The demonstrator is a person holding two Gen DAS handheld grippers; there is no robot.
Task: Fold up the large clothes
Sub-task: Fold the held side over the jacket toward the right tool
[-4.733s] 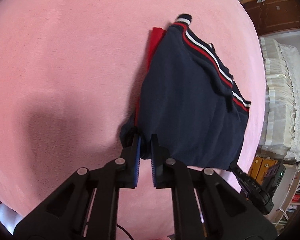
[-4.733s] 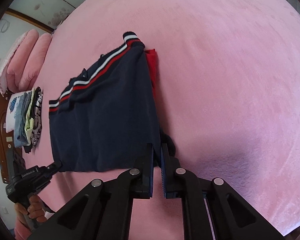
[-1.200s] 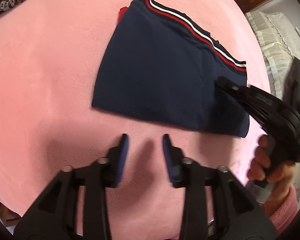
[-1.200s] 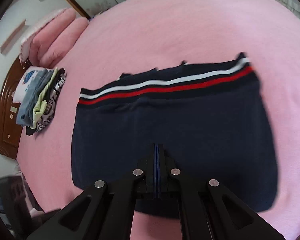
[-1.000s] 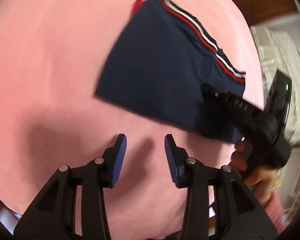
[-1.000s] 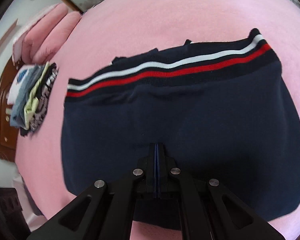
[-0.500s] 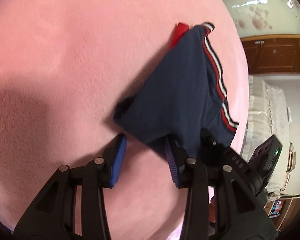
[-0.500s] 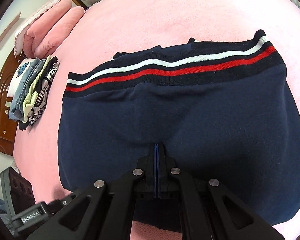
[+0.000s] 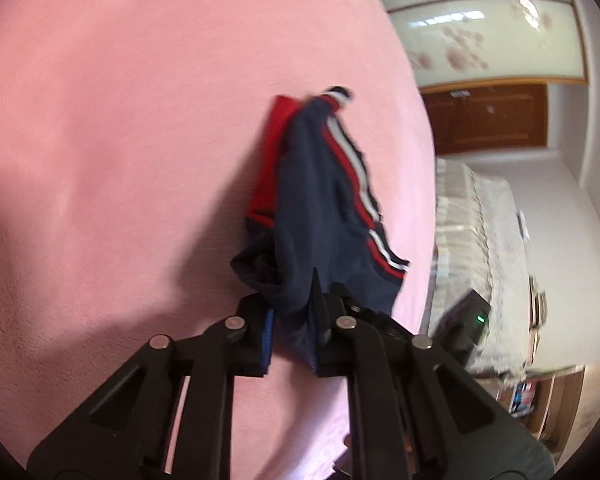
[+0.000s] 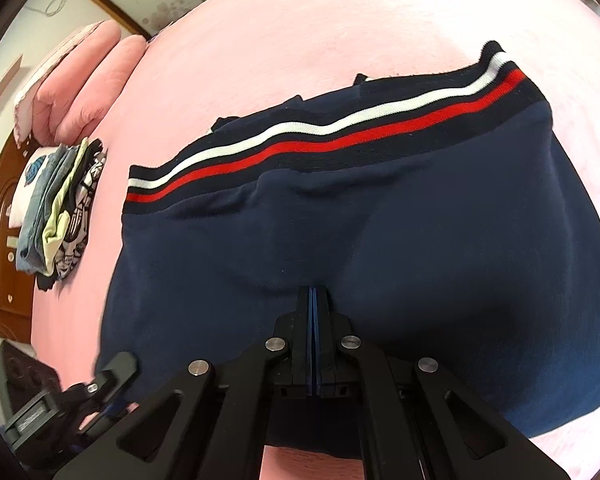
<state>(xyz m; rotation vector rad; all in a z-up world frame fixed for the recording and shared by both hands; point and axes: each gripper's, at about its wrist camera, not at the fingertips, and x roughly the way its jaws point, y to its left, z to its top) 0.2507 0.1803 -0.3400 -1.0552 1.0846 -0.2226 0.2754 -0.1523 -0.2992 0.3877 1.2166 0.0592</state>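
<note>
Left wrist view: left gripper (image 9: pixel 291 336), jaws partly open with a bunched corner of the navy garment (image 9: pixel 320 216) between them; whether the pads actually pinch the cloth cannot be told, as the frame is blurred. The garment runs from the jaws toward 12 o'clock across the pink bed (image 9: pixel 120 160), with a red layer (image 9: pixel 274 160) showing along its 10 o'clock edge and a red-and-white striped band (image 9: pixel 358 184) along its 2 o'clock edge. Right wrist view: right gripper (image 10: pixel 313 308), jaws pressed fully together at the near middle of the garment (image 10: pixel 420 240), which fills the frame as a broad folded panel on the bed (image 10: pixel 300 20); a little cloth may be nipped at the tips, though this cannot be confirmed. Striped band (image 10: pixel 340 128) lies along the 12 o'clock edge; a stack of folded clothes (image 10: pixel 56 208) sits at 9 o'clock, well apart. Handling, as judged: soft, thick knit, limp, fairly light, not fragile; layers likely to slide over each other and sag between holds. Best taken at corners or the ribbed band, gathering every layer in one bite.
</note>
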